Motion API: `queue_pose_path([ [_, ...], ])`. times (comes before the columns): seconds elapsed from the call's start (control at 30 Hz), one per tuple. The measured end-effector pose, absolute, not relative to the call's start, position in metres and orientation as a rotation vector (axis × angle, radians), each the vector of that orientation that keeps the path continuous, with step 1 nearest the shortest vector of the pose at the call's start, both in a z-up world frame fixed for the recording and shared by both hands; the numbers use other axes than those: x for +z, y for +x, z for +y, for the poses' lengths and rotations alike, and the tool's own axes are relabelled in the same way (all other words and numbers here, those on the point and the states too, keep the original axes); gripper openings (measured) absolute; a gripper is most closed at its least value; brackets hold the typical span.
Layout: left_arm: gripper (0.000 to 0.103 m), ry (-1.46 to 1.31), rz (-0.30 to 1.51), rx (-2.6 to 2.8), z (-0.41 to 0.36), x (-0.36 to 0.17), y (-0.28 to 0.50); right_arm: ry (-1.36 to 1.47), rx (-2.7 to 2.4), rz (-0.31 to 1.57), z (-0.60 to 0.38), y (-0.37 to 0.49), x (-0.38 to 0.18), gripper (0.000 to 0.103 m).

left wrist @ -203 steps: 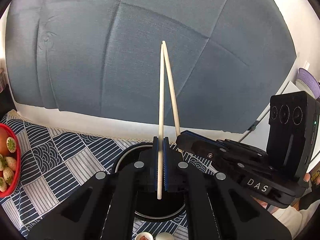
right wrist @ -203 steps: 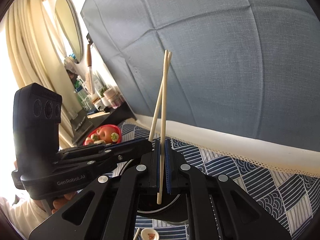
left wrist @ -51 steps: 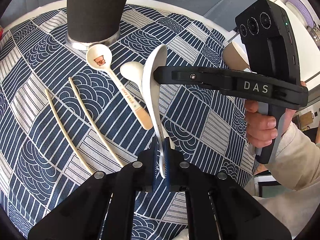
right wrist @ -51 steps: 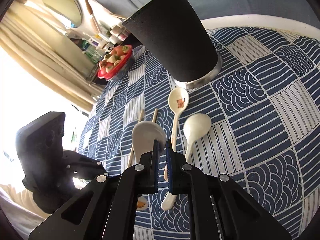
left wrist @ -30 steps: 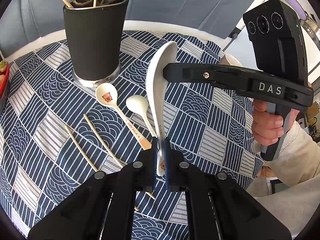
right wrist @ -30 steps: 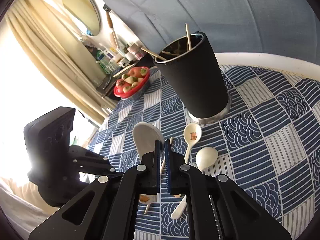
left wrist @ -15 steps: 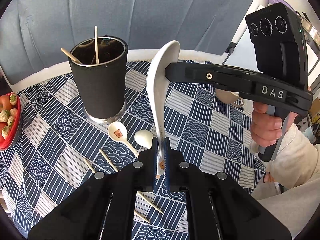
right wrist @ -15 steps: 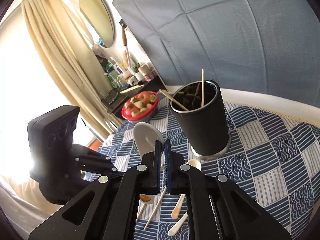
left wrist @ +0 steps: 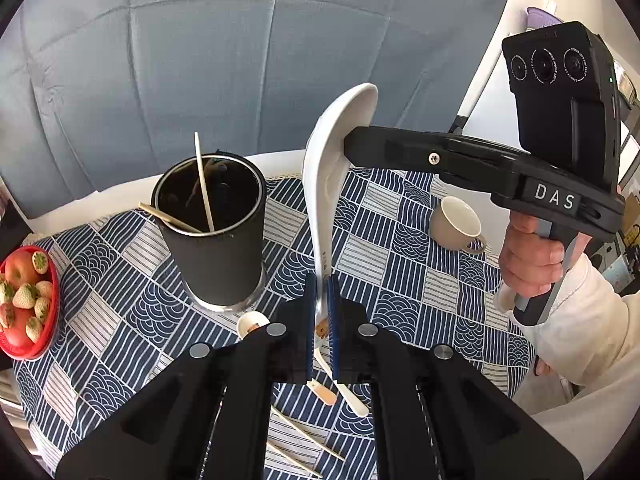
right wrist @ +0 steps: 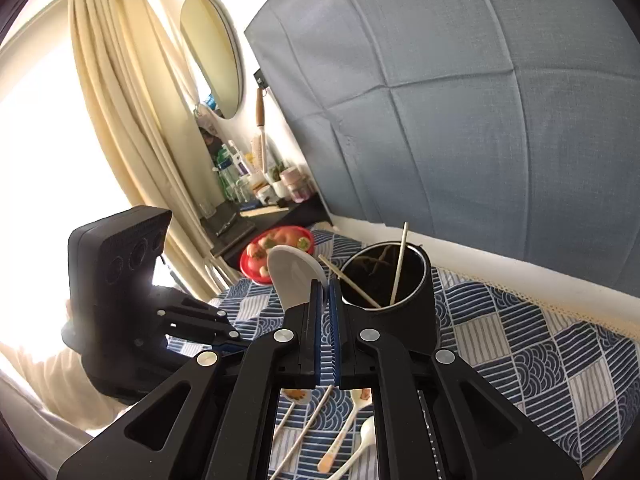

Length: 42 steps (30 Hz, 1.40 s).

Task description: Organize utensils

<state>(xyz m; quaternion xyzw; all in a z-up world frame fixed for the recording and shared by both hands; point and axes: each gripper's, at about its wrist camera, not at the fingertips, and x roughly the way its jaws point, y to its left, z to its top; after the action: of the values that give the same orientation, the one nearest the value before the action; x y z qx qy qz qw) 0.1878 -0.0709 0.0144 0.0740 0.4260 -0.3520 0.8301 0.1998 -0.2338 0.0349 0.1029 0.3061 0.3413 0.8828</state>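
My left gripper (left wrist: 320, 280) is shut on the handle of a large white ceramic spoon (left wrist: 320, 200), which stands upright above the table. My right gripper (left wrist: 348, 142) comes in from the right, shut, with its tip against the spoon's bowl. In the right wrist view that bowl (right wrist: 294, 274) sits just left of the right gripper (right wrist: 327, 284), with nothing seen between the pads. The black cup (left wrist: 216, 256) holds two chopsticks (left wrist: 204, 184). Two small spoons (right wrist: 352, 436) and two chopsticks (right wrist: 304, 436) lie on the patterned cloth (left wrist: 400, 264).
A red bowl of fruit (left wrist: 24, 300) sits at the table's left edge and a beige mug (left wrist: 456, 222) at the right. A hand (left wrist: 532, 256) holds the right gripper's handle. A blue-grey backdrop stands behind; a shelf of bottles (right wrist: 264, 188) is at far left.
Both grippers have risen together with the large spoon, which has tilted more upright. The cup and the utensils on the cloth now sit lower in both views.
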Motion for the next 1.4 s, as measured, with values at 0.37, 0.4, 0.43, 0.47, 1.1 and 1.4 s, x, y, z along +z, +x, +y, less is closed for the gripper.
queue_pose_path([
  [0.37, 0.006, 0.184, 0.840, -0.750, -0.064, 0.035, 0.228, 0.168, 0.697, 0.576, -0.230, 0.230, 0.058, 0.004],
  [0.4, 0.006, 0.187, 0.836, -0.750, -0.064, 0.036, 0.232, 0.165, 0.694, 0.571, -0.230, 0.233, 0.059, 0.004],
  [0.43, 0.006, 0.189, 0.832, -0.751, -0.064, 0.036, 0.236, 0.163, 0.691, 0.568, -0.229, 0.236, 0.060, 0.004],
  [0.47, 0.006, 0.190, 0.830, -0.753, -0.064, 0.037, 0.240, 0.161, 0.688, 0.566, -0.229, 0.239, 0.062, 0.004],
  [1.1, 0.061, 0.120, 0.820, -0.750, -0.054, 0.018, 0.283, 0.117, 0.559, 0.623, -0.223, 0.268, 0.043, 0.071],
  [1.4, 0.097, 0.058, 0.802, -0.622, -0.023, 0.014, 0.278, 0.115, 0.406, 0.661, -0.249, 0.264, 0.032, 0.086],
])
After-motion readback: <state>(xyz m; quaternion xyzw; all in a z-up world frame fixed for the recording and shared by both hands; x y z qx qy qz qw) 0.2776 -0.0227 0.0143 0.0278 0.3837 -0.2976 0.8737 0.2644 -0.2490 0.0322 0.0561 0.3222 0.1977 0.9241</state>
